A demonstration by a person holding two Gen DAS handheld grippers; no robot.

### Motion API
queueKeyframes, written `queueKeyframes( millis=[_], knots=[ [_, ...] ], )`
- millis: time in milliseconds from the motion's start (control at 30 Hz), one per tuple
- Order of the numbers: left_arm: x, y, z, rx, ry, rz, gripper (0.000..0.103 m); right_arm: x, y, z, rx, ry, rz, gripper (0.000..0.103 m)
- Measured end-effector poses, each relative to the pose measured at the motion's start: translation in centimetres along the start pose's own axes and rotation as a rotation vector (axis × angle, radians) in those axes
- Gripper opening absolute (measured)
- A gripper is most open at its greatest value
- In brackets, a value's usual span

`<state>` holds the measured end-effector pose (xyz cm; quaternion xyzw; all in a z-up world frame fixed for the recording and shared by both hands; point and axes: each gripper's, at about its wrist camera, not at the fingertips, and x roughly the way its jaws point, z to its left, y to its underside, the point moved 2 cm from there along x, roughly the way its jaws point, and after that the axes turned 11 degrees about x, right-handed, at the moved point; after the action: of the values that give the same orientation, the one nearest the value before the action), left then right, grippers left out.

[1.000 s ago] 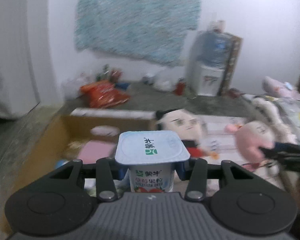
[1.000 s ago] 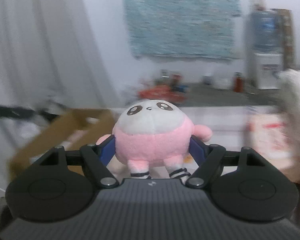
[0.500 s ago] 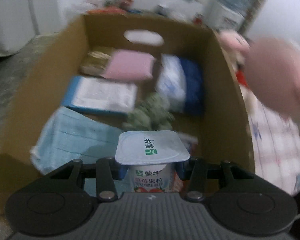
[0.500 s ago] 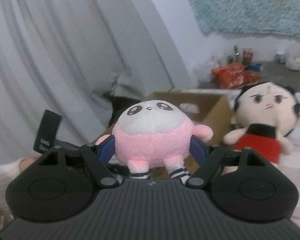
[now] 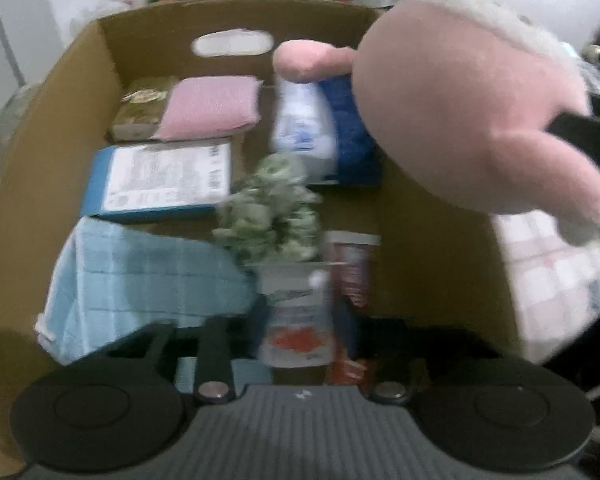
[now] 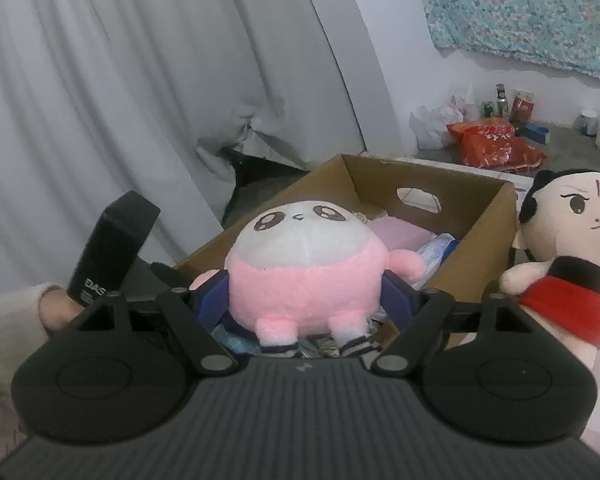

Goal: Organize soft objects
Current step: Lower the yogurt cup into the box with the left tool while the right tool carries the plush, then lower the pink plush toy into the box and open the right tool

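Where jaws close, pink plush (image 6: 304,276) (centred).

Count of items, both wrist views

Cardboard box (image 5: 52,120): 1. Plush toys: 2, one pink (image 6: 304,276), one red-dressed doll (image 6: 568,248). In box: 1 pink pad (image 5: 210,106), 1 blue towel (image 5: 140,280), 1 blue booklet (image 5: 164,178), 1 yogurt cup (image 5: 296,320).

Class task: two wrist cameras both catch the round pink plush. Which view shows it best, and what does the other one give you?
The right wrist view shows it best: the pink plush sits sharp and whole, face on, clamped between the right gripper fingers. The left wrist view shows only its blurred pink back, looming over the right wall of the cardboard box, no face visible.
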<state>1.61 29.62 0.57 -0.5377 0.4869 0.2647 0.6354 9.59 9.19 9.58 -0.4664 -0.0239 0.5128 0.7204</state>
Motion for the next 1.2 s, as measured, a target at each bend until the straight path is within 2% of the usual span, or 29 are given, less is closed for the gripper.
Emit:
queueKeyframes(
  millis=[33, 67, 133, 233, 333, 400, 533, 567, 633, 700, 733, 833, 1067, 1100, 1167, 1200],
  knots=[
    [0.6, -0.2, 0.1, -0.007, -0.007, 0.001, 0.033, 0.6, -0.1, 0.3, -0.001, 0.009, 0.011, 0.078],
    [0.8, -0.2, 0.3, -0.020, 0.006, -0.010, 0.030, 1.3, -0.3, 0.6, -0.005, 0.016, 0.023, 0.078],
    [0.3, 0.0, 0.7, -0.048, 0.025, -0.023, 0.019, 3.1, -0.7, 1.2, -0.029, 0.021, 0.049, 0.078],
    [-2.8, 2.1, 1.2, -0.096, 0.035, -0.071, 0.031, 5.9, -1.1, 2.6, -0.061, 0.014, 0.102, 0.078],
    [-7.0, 5.4, 1.6, -0.140, -0.044, -0.163, 0.031, 9.1, -0.9, 4.7, -0.115, 0.011, 0.149, 0.078],
    [-9.0, 7.2, 1.8, -0.172, -0.057, -0.213, 0.032, 11.4, -0.5, 6.1, -0.158, 0.002, 0.187, 0.078],
    [-10.9, 10.1, 1.5, -0.211, -0.092, -0.255, 0.033, 17.0, 0.7, 8.4, -0.170, -0.047, 0.299, 0.079],
    [-11.3, 10.7, 1.4, -0.212, -0.113, -0.261, 0.036, 18.2, 1.0, 8.8, -0.182, -0.039, 0.312, 0.081],
    [-11.7, 11.5, 1.5, -0.213, -0.132, -0.265, 0.040, 21.3, 1.5, 9.6, -0.191, 0.002, 0.424, 0.084],
    [-12.1, 11.8, 1.6, -0.223, -0.150, -0.270, 0.042, 23.3, 2.4, 10.4, -0.259, 0.061, 0.485, 0.088],
    [-12.3, 11.9, 1.8, -0.224, -0.154, -0.272, 0.044, 23.9, 2.8, 10.9, -0.306, 0.076, 0.510, 0.093],
    [-13.1, 12.4, 2.2, -0.243, -0.153, -0.291, 0.051, 23.5, 2.6, 12.0, -0.350, 0.093, 0.534, 0.094],
    [-14.8, 13.6, 1.8, -0.250, -0.110, -0.355, 0.051, 19.2, 1.0, 11.9, -0.382, 0.101, 0.595, 0.093],
    [-14.8, 13.7, 1.6, -0.248, -0.106, -0.362, 0.051, 18.8, 0.8, 11.9, -0.392, 0.111, 0.582, 0.092],
    [-14.5, 13.8, 1.3, -0.246, -0.101, -0.368, 0.046, 18.2, 0.4, 11.7, -0.390, 0.134, 0.531, 0.070],
    [-14.3, 13.8, 1.1, -0.238, -0.097, -0.364, 0.044, 18.5, 0.3, 11.5, -0.377, 0.136, 0.536, 0.054]
  ],
)
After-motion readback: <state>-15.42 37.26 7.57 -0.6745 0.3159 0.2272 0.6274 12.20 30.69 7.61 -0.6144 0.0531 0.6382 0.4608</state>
